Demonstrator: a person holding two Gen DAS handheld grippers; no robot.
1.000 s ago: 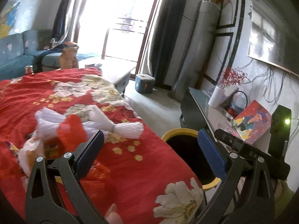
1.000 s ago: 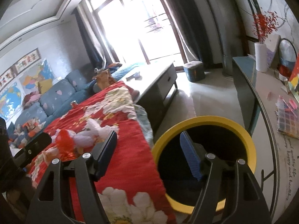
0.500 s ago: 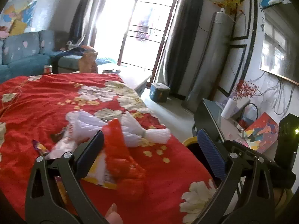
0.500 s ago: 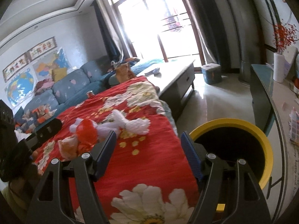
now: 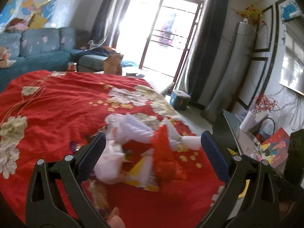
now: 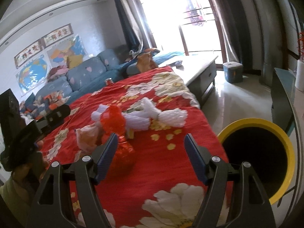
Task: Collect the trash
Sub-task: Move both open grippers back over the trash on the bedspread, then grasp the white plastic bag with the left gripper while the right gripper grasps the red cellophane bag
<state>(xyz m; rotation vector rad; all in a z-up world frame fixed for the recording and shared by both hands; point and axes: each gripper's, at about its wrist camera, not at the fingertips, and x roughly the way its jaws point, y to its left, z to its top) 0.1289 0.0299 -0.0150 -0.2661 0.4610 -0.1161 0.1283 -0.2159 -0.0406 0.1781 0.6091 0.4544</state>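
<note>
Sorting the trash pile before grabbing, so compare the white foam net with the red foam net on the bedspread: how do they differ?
The white foam net is long and stretched out with flared ends; the red foam net is shorter and bunched up. The white one lies farther from the right hand-held gripper; the red one sits nearer its left finger. Both are mesh sleeves resting on the red floral bedspread.

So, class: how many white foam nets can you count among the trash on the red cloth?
2: one white net lies nearest the bin, the other beside it against the red net. More may be hidden underneath.
</note>
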